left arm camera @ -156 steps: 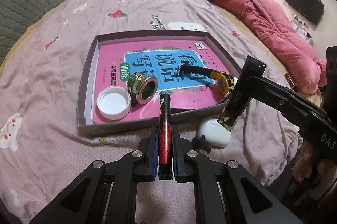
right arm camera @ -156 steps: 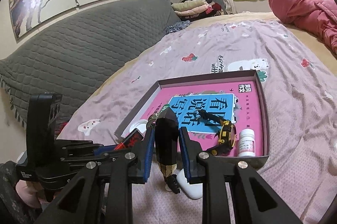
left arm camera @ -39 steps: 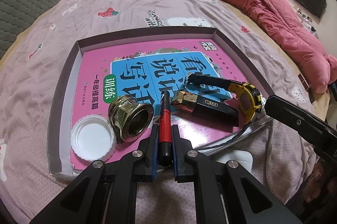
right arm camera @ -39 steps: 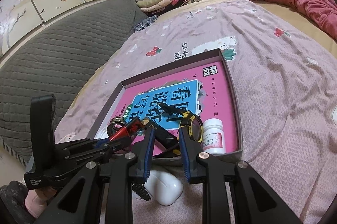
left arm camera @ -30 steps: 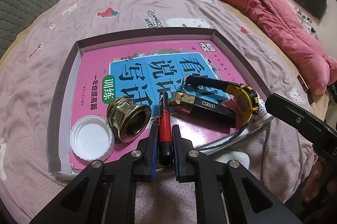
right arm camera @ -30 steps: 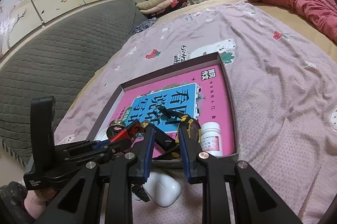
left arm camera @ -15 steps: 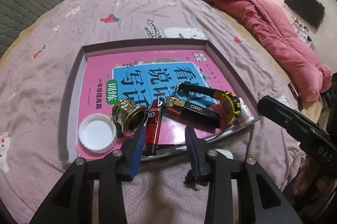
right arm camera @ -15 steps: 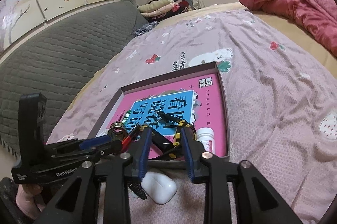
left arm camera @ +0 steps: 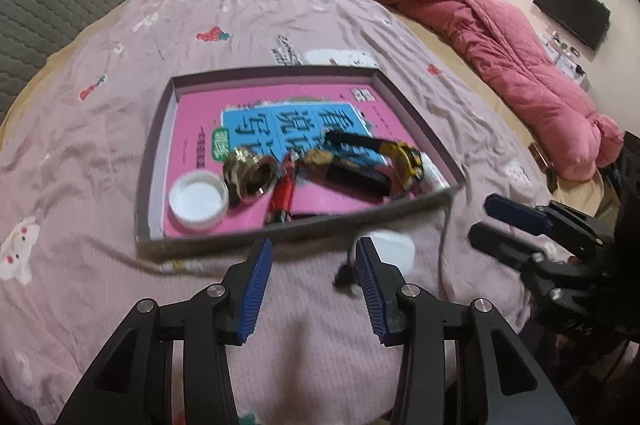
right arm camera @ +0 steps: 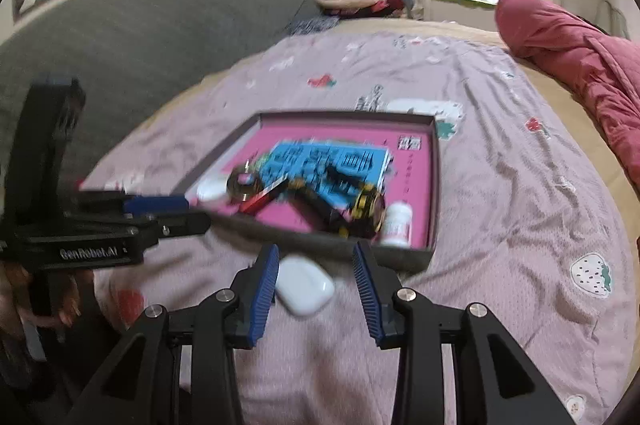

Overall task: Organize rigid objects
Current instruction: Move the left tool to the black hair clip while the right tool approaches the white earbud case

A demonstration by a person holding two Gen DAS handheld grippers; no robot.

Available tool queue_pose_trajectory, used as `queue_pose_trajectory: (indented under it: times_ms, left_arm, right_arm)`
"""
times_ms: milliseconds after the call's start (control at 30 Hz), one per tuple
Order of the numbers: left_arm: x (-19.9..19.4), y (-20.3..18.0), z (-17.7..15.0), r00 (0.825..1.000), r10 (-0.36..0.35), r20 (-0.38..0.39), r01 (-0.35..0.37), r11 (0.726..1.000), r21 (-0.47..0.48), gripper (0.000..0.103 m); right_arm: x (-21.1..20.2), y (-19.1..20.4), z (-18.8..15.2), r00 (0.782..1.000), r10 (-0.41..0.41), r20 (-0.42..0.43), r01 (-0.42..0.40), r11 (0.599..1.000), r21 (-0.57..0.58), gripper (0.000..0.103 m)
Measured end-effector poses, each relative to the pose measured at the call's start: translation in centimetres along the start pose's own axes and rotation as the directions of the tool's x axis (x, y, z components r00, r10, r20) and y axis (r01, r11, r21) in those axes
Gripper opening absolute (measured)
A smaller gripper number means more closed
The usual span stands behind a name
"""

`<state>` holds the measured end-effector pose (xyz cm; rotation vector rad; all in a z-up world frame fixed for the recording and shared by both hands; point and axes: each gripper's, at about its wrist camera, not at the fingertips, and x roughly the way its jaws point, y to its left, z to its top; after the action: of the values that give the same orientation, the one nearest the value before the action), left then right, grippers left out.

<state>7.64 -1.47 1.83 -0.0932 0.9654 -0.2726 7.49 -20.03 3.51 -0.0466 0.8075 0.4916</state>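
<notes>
I'm holding both grippers off the tray (left arm camera: 154, 145) now. Left gripper (left arm camera: 312, 281) jaws are standing spread w/ nothing between; the red marker (left arm camera: 283, 194) it was pinching a sec ago is lying in the tray beside the brass fitting (left arm camera: 249, 177). Right gripper (right arm camera: 314, 283) is also spread, empty, its dark lighter (left arm camera: 354, 174) dropped by the watch (left arm camera: 404, 161). So two more items are in, I'd say. White earbud case (right arm camera: 305, 283) is sitting on the bedsheet (right arm camera: 520, 225) just outside the tray, btwn right's fingers. Right view is showing the pill bottle (right arm camera: 397, 224) clearly; left view is barely showing it.
</notes>
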Motion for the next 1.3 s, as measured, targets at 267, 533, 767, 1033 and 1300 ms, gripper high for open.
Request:
queue_pose_trajectory:
  times_ms: [267, 533, 767, 1033, 1300]
  left_arm:
    - [1.8, -1.8, -2.3, 0.996, -0.028, -0.086, 0.031, 0.999, 0.025, 0.045]
    - [4.6, -2.5, -2.5, 0.990, -0.055, -0.131, 0.056, 0.998, 0.001, 0.045]
    - [6.5, -2.1, -2.4, 0.989, -0.061, -0.138, 0.057, 0.998, -0.034, 0.045]
    - [8.2, -1.7, -2.8, 0.981, -0.104, -0.165, 0.094, 0.993, -0.066, 0.045]
    - [9.4, -0.8, -2.2, 0.971, -0.162, -0.177, 0.145, 0.984, -0.106, 0.042]
  right_arm:
    - [1.5, 0.6, -2.4, 0.994, -0.022, -0.109, 0.011, 0.994, -0.105, 0.049]
    - [3.8, 0.4, -3.0, 0.986, -0.041, -0.165, 0.014, 0.986, -0.165, 0.052]
    - [5.0, 0.6, -3.3, 0.984, -0.041, -0.174, 0.006, 0.980, -0.197, 0.052]
    - [6.7, 1.3, -3.3, 0.981, -0.026, -0.190, -0.022, 0.969, -0.247, 0.052]
    - [8.1, 1.8, -3.1, 0.980, -0.042, -0.195, -0.021, 0.949, -0.313, 0.052]
